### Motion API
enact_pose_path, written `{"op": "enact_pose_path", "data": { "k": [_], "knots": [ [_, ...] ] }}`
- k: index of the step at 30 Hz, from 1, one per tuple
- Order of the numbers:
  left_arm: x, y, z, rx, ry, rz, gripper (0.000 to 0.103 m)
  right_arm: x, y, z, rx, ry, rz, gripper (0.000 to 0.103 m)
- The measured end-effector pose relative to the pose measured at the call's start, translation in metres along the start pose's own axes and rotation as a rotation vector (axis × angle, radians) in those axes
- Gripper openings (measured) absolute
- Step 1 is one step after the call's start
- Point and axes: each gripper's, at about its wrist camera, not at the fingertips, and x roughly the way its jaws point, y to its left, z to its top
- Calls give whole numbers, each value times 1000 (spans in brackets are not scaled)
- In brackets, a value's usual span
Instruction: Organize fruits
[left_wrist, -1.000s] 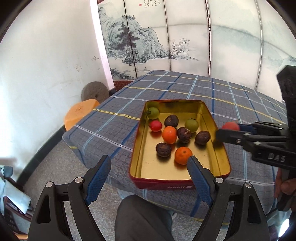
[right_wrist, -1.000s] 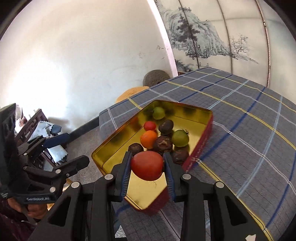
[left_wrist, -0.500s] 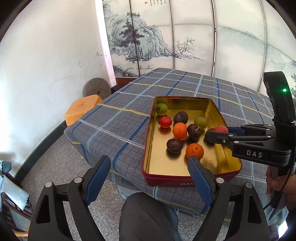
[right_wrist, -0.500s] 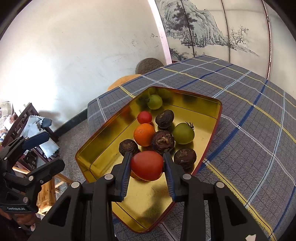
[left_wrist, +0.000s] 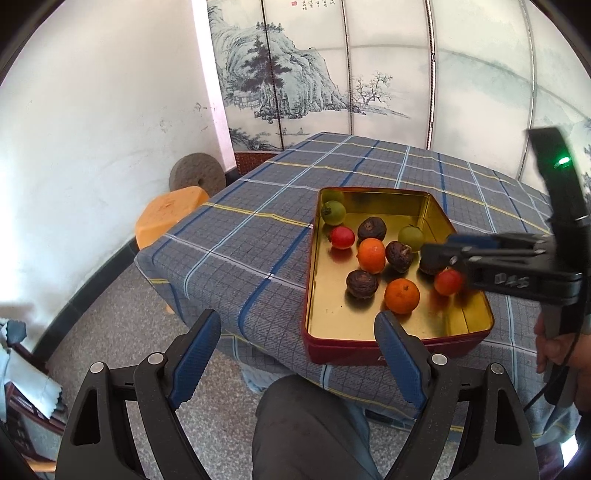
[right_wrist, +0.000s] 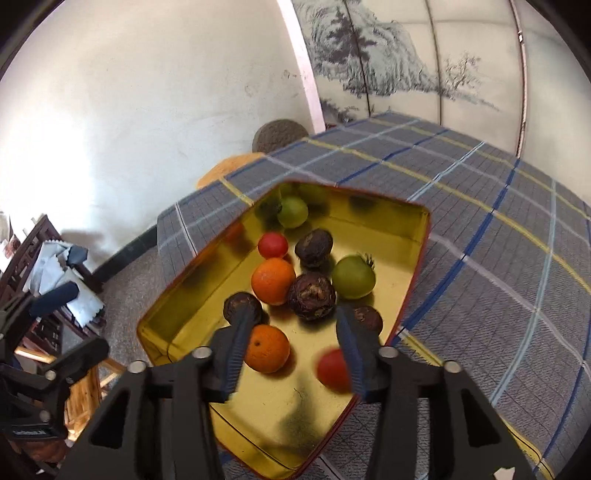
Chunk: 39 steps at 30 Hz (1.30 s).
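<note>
Holding nine fruits: gold tin (left_wrist: 467, 317), red tomato (right_wrist: 332, 369) included.

So the right gripper (right_wrist: 291, 343) had that red tomato (right_wrist: 334, 369) clamped tight a second ago, and now its jaws are opening and the tomato's out of the grip, blurry, down by the gold tin's (right_wrist: 421, 236) floor next to the near orange (right_wrist: 266, 349). The gripper has also moved in further over the tin.
</note>
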Motion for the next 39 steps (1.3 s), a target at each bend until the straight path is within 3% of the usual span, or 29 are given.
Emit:
{"op": "enact_pose_path", "data": {
  "k": [3, 10, 17, 21, 39],
  "knots": [
    [-6, 5, 3, -24, -19, -14, 85, -36, 14, 2, -39, -90, -29, 58],
    [-40, 10, 14, -30, -122, -40, 86, -122, 43, -14, -116, -291, -167, 93],
    [-96, 12, 27, -8, -328, -30, 102, -165, 53, -28, -112, -364, -214, 96],
    [-126, 15, 30, -4, -429, -31, 103, -175, 60, -31, -109, -384, -210, 97],
    [-131, 14, 33, -19, -358, -110, 103, -196, 67, -48, -108, -409, -236, 101]
  ]
}}
